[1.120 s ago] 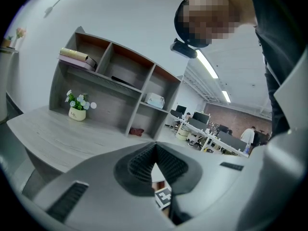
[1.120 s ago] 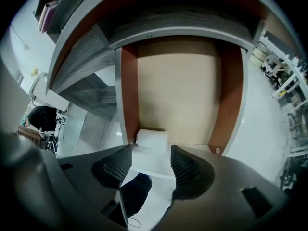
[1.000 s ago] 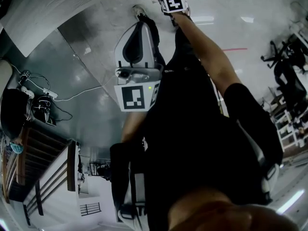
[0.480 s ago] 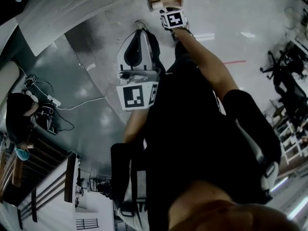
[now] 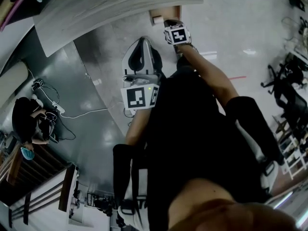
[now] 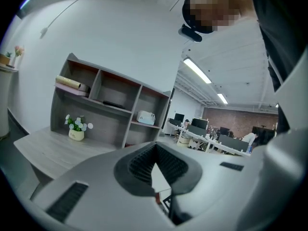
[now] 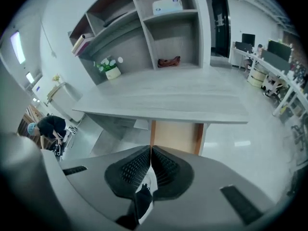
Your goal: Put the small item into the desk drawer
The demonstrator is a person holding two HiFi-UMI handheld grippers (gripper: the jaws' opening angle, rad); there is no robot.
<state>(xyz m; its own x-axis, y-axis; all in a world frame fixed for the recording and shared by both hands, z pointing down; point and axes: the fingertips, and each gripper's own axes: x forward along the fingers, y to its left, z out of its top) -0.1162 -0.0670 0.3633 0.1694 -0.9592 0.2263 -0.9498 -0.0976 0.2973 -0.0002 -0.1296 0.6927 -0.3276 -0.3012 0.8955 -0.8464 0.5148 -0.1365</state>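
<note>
From the head view, the person looks down past a dark shirt at a shiny grey floor (image 5: 86, 81). The left gripper (image 5: 142, 41) is held out in front, near the edge of the pale wood worktop (image 5: 120, 4). The right gripper (image 5: 169, 23) hangs just above the open desk drawer (image 5: 168, 12), which sticks out from under the worktop. A small pale item (image 5: 156, 19) lies inside the drawer at its left side; it is too small to tell what it is. Far off to the left, another person (image 5: 26, 119) sits low by some cables (image 5: 82, 113). In the left gripper view, the fingers (image 6: 139, 165) touch at their tips and hold nothing. Past them stands a grey shelf unit (image 6: 110, 105) on the worktop, with a little flower pot (image 6: 75, 134) beside it, a roll (image 6: 71, 83) on a top shelf and a white box (image 6: 146, 117) on a lower one. In the right gripper view, the fingers (image 7: 130, 170) have just been closing and now press together with nothing between them. They point down at the brown inside of the drawer under the worktop's front edge. The small item does not show here.
</note>
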